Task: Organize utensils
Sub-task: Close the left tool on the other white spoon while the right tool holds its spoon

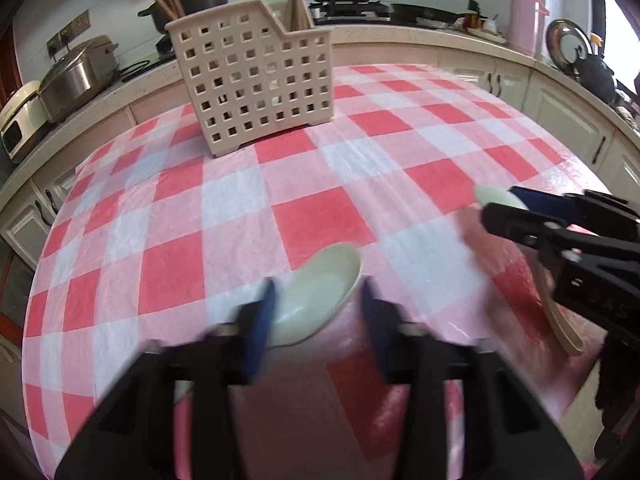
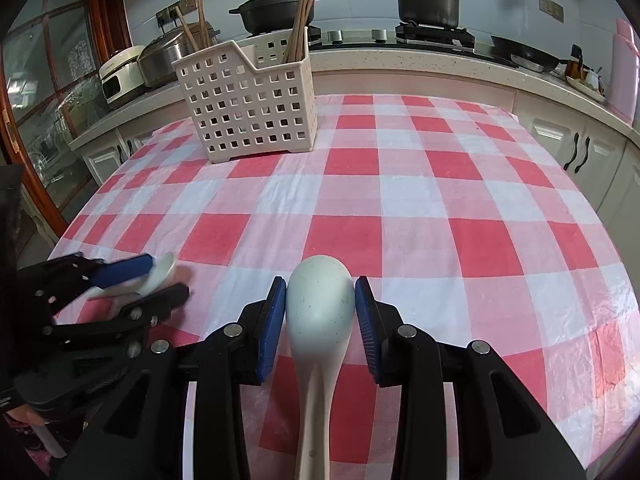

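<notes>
L gripper (image 1: pixel 318 312) blurred w/ motion, jaws apart, pale green spoon (image 1: pixel 316 300) between them, touching the L pad. R gripper (image 1: pixel 516 206) at right edge w/ another spoon (image 1: pixel 498 197). Beige perforated caddy (image 1: pixel 256 80) stands far back on checked cloth (image 1: pixel 312 184), chopsticks (image 1: pixel 298 0) inside.

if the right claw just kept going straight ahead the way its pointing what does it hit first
Mostly bare checked tablecloth lies ahead of the right claw, which holds a spoon. The basket sits left of that line, so the claw would probably pass it, though depth is hard to judge.
</notes>
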